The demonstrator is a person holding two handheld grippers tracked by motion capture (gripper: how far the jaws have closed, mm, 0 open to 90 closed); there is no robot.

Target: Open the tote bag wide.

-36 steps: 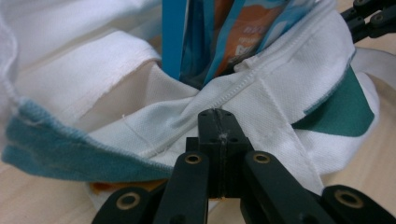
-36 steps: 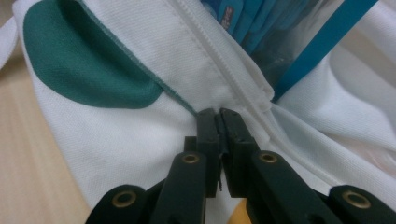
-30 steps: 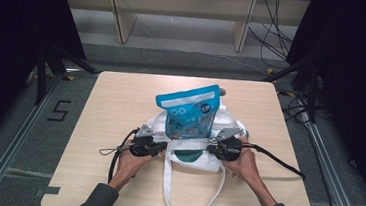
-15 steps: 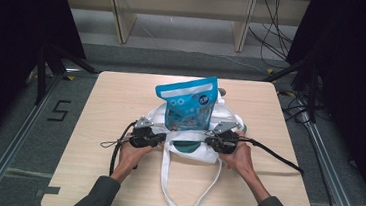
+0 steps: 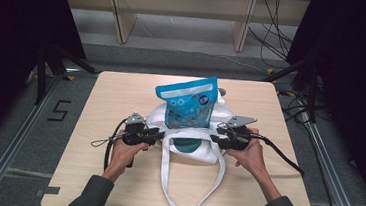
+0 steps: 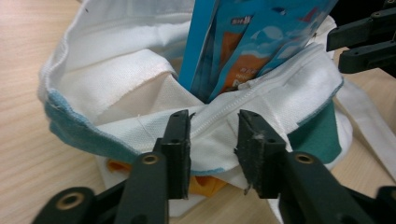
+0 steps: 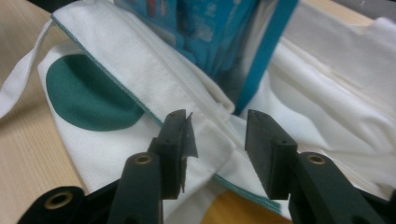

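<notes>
- A white tote bag [image 5: 191, 134] lay at centre frame on the wooden bench [image 5: 100, 106] in the high view, a blue snack pouch [image 5: 188, 102] standing upright in its mouth.
- The left claw [image 5: 157, 136] had just been opening; its jaws stood apart astride the bag's hem, pads off the cloth.
- The right claw [image 5: 216, 137] had likewise just been opening, jaws apart, with the hem between them unpinched.
- With both sides released, the rim could sag and the tall pouch tip toward the upper frame, or slide out.
- The loose strap [image 5: 190, 194] trailing toward the lower frame could snag a claw.
</notes>
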